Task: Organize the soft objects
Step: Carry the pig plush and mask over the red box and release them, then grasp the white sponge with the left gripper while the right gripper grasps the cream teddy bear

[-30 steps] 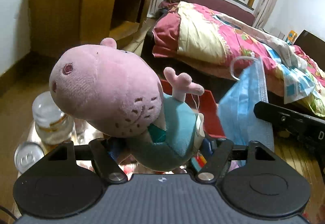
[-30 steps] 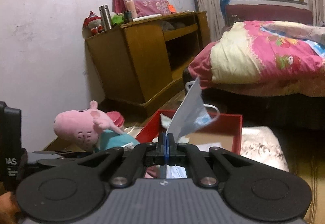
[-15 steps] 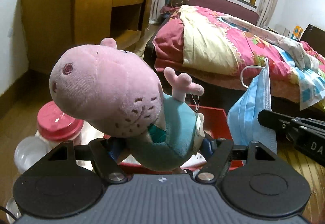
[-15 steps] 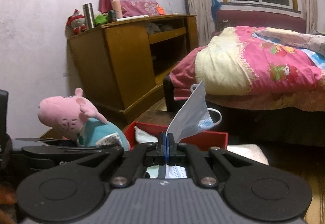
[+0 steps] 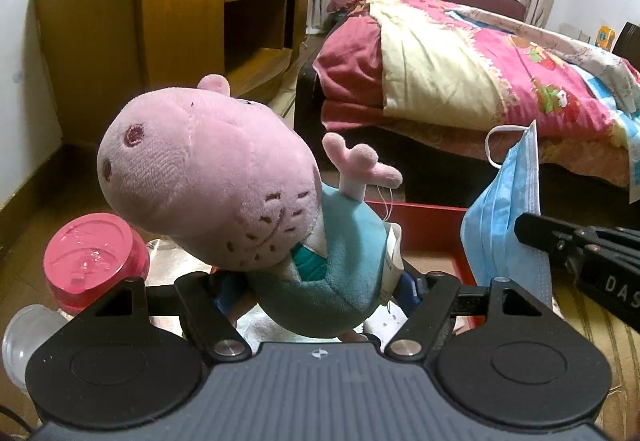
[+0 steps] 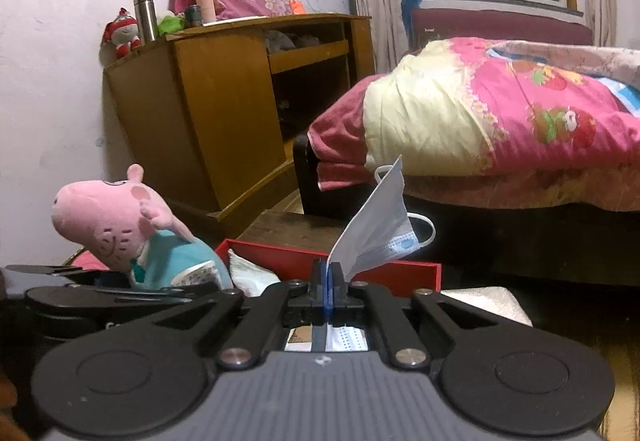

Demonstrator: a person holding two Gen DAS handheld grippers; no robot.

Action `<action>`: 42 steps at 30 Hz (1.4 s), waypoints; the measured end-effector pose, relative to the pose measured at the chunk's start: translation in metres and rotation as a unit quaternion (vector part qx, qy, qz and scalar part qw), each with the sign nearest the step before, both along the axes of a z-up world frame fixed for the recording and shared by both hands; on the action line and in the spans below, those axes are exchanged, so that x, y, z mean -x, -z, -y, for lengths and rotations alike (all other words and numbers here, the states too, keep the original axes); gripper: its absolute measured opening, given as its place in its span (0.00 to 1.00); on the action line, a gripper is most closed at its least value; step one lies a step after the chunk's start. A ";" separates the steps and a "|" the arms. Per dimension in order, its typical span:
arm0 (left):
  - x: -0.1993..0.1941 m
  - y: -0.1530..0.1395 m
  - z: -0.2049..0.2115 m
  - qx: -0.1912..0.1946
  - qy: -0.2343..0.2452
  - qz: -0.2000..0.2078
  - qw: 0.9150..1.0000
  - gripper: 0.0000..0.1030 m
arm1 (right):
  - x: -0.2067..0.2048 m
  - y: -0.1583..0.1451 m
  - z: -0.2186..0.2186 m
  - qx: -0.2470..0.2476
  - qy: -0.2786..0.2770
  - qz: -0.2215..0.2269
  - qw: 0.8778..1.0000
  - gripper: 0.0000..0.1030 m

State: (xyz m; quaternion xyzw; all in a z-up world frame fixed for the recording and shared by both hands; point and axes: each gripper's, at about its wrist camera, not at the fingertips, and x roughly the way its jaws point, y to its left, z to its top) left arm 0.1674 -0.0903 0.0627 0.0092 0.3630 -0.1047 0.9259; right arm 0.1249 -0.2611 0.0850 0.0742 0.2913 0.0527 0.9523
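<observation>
Bedroom floor beneath me now shows the red tray (image 5: pixel 424 227) closer than a second ago. My left gripper (image 5: pixel 316 289) clamps the pig plush (image 5: pixel 224 177), my right gripper (image 6: pixel 328 277) pinches the face mask (image 6: pixel 376 233); both hover near the tray's near edge, so I judge drop-off is close.

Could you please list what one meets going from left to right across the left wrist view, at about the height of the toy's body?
Pink lid → plush pig → red box → blue mask → right gripper.
</observation>
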 end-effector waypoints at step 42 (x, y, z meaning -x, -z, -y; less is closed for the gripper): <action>0.106 0.068 -0.006 -0.040 0.054 -0.133 0.989 0.79 | 0.086 0.014 0.019 0.010 0.005 -0.093 0.996 0.11</action>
